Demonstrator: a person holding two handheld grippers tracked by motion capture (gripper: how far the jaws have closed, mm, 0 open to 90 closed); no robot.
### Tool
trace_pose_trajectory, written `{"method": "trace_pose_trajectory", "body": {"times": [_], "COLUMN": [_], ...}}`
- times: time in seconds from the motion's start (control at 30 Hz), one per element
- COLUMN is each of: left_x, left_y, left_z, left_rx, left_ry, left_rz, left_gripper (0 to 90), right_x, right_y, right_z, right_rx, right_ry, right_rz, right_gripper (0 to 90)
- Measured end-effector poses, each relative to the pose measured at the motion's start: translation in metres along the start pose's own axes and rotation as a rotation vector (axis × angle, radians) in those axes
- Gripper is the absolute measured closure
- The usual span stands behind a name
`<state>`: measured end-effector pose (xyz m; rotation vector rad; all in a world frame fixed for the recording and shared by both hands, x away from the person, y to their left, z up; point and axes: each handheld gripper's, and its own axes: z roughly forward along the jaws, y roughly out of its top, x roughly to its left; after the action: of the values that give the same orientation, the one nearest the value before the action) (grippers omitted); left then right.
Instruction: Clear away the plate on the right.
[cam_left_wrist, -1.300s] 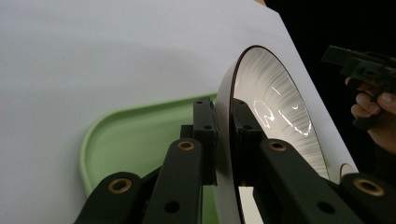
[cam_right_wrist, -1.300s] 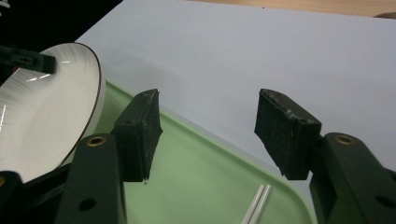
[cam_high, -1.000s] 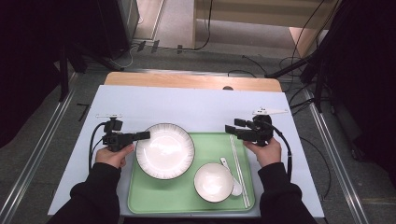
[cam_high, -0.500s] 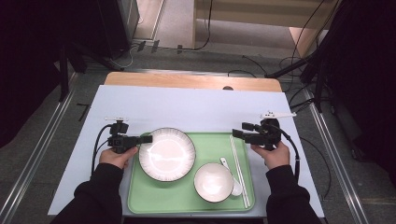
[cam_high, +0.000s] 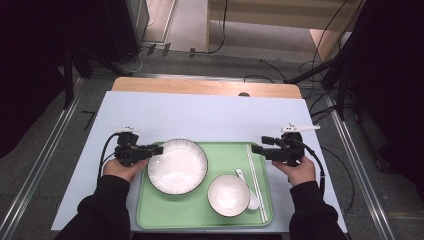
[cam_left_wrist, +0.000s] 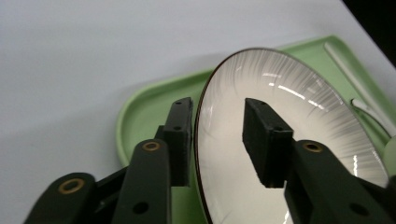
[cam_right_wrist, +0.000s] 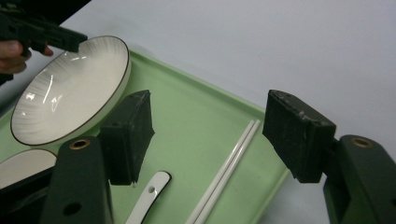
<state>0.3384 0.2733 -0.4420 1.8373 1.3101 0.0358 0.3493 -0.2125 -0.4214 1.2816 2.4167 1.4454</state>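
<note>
A white ribbed plate (cam_high: 177, 167) lies on the left half of a green tray (cam_high: 200, 220). My left gripper (cam_high: 159, 149) sits at the plate's left rim. In the left gripper view its jaws have just been opening: my left gripper (cam_left_wrist: 218, 109) straddles the plate (cam_left_wrist: 299, 116) rim, and the inner pad stands off the surface. My right gripper (cam_high: 255, 148) hovers open at the tray's right edge. In the right gripper view my right gripper (cam_right_wrist: 210, 100) is spread wide above white chopsticks (cam_right_wrist: 224, 172), with nothing between its pads.
A small white bowl (cam_high: 229, 195) sits on the tray's near right, with a white spoon (cam_high: 250, 192) beside it and chopsticks (cam_high: 257, 185) along the right rim. The tray rests on a white mat (cam_high: 200, 117) over a wooden table (cam_high: 200, 86). Cables cross the floor behind.
The left jaws have parted from the plate's rim, and the plate now rests slightly lower on the tray. The right gripper has drifted right and a little nearer the person.
</note>
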Motion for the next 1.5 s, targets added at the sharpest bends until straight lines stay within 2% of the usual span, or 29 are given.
{"method": "trace_pose_trajectory", "body": {"times": [0.13,0.2,0.23,0.3,0.4,0.53,0.6,0.83,0.93,1.0,1.23,1.5], "left_x": [0.000,0.000,-0.001,-0.004,-0.009,-0.013,-0.014,-0.009,-0.007,-0.005,-0.001,0.005], "left_y": [0.000,-0.001,-0.002,-0.004,-0.007,-0.012,-0.016,-0.025,-0.028,-0.031,-0.041,-0.044], "left_z": [-0.008,-0.012,-0.013,-0.019,-0.029,-0.042,-0.049,-0.067,-0.074,-0.079,-0.090,-0.091], "left_rx": [0.003,0.019,0.024,0.025,-0.009,-0.034,-0.034,-0.039,-0.040,-0.045,-0.054,-0.070], "left_ry": [-0.012,-0.040,-0.041,-0.029,-0.023,-0.013,0.000,0.007,0.026,0.028,0.046,0.055], "left_rz": [0.039,0.047,0.055,0.116,0.191,0.270,0.293,0.302,0.285,0.292,0.353,0.350], "left_gripper": [53.7,46.5,44.4,40.2,35.6,33.6,32.9,28.0,27.3,27.3,27.6,27.4], "right_x": [0.002,0.003,0.003,0.003,0.001,-0.001,-0.002,-0.007,-0.010,-0.011,-0.012,-0.013], "right_y": [-0.003,-0.005,-0.006,-0.009,-0.013,-0.020,-0.025,-0.038,-0.043,-0.045,-0.052,-0.053], "right_z": [-0.004,-0.008,-0.009,-0.013,-0.018,-0.026,-0.029,-0.043,-0.047,-0.049,-0.052,-0.052], "right_rx": [0.011,0.010,0.011,0.016,0.010,0.011,0.013,0.009,0.004,-0.015,0.026,0.028], "right_ry": [0.008,0.005,0.004,0.002,0.010,0.001,0.001,-0.011,0.005,0.006,-0.037,-0.043], "right_rz": [-0.014,-0.028,-0.036,-0.046,-0.054,-0.071,-0.084,-0.106,-0.076,-0.060,-0.145,-0.150], "right_gripper": [33.3,33.2,32.9,32.9,32.9,32.7,31.4,29.3,29.4,28.9,26.4,26.4]}}
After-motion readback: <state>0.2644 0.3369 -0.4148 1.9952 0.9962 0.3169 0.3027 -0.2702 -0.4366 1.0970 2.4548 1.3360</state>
